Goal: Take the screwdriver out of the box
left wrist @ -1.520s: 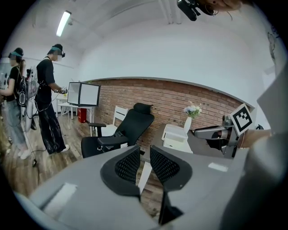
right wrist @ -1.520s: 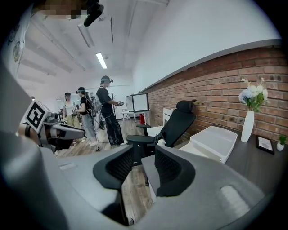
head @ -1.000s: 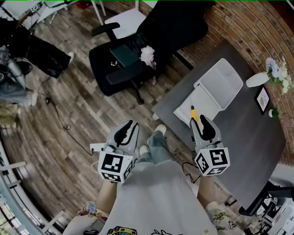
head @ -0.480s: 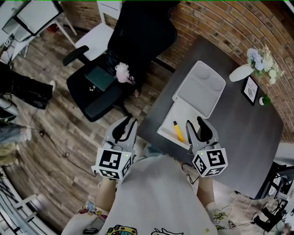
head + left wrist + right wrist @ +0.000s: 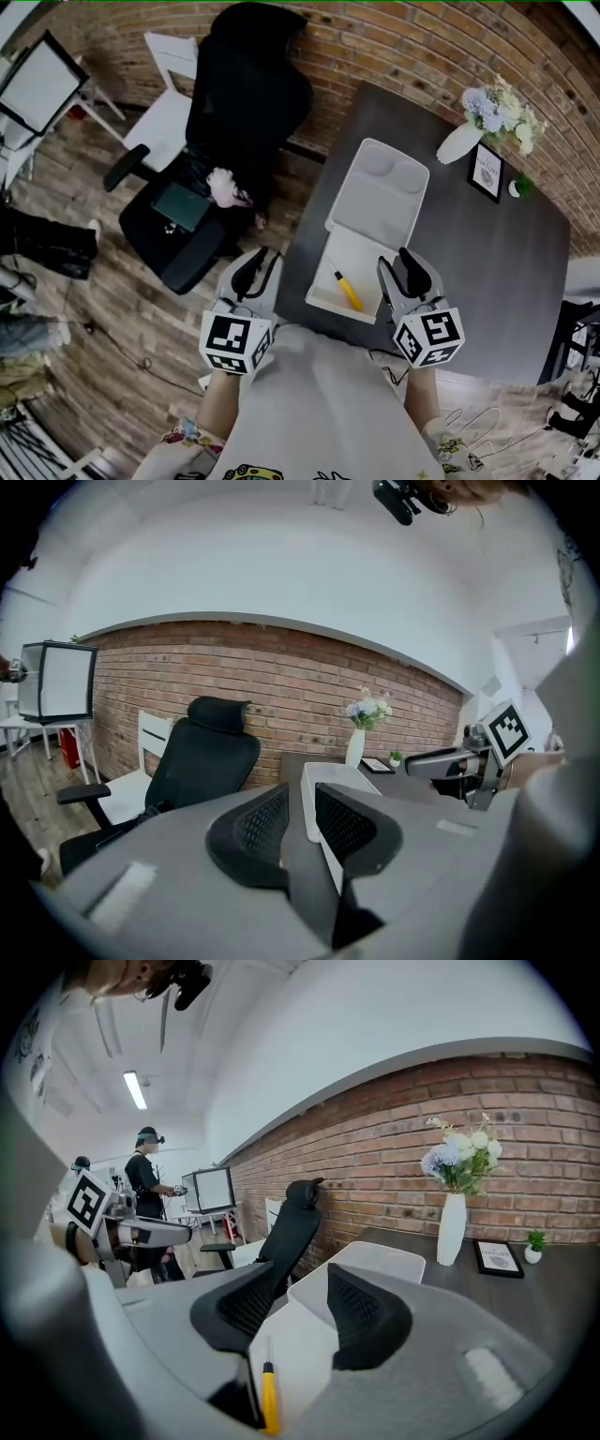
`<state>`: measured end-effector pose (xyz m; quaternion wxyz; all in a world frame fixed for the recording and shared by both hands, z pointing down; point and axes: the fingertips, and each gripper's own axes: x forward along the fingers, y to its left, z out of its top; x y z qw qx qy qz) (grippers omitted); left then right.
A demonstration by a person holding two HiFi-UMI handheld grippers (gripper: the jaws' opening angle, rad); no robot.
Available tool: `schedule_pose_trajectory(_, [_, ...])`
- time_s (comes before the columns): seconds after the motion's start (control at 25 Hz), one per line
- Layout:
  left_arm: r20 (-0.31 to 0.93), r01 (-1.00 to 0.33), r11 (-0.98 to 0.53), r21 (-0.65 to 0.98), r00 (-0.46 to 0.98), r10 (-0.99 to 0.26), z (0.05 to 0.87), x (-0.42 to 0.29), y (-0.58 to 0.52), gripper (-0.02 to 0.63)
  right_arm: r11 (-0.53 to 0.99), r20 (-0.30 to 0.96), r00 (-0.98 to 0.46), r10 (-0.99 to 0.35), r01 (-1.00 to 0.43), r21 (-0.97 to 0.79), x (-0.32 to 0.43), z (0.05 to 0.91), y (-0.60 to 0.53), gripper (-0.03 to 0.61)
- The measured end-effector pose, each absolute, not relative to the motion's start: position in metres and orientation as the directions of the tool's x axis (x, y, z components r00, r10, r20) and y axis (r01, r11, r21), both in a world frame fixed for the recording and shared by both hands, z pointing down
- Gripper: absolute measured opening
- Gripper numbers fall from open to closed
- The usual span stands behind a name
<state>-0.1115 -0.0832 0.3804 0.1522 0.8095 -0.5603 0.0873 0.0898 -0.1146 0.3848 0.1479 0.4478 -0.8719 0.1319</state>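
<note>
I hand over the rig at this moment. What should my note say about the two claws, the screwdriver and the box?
Left claw: open, empty, beside the table.
Right claw: open, its jaws have just been opening, nothing gripped, at the near end of the box.
Screwdriver: lies inside the box, whose lid is open.
Done: nothing taken out yet.
Left: grip the screwdriver and lift it out.

Only one readable text: the small picture frame (image 5: 497, 1258) standing on the tabletop (image 5: 562, 1283) has print that looks like "NATURE". The finer lines under it are too small to read. Left cube (image 5: 235, 342) and right cube (image 5: 429, 337) carry black-and-white square code markers, with no letters or numbers.
</note>
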Motion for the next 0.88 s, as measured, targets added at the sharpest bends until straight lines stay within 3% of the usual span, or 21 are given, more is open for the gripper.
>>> schedule_pose_trajectory(0.44, [0.304, -0.841, -0.526, 0.123, 0.537, -0.787, 0.369, -0.077, -0.12, 0.092, 0.421, 0.361, -0.43, -0.827, -0.901, -0.108, 0.11, 0.375, -0.112, 0.173])
schedule_pose_trajectory(0.88, [0.333, -0.775, -0.617, 0.14, 0.623, -0.707, 0.379, -0.049, -0.124, 0.091, 0.364, 0.391, -0.38, -0.838, -0.924, -0.117, 0.117, 0.382, -0.104, 0.172])
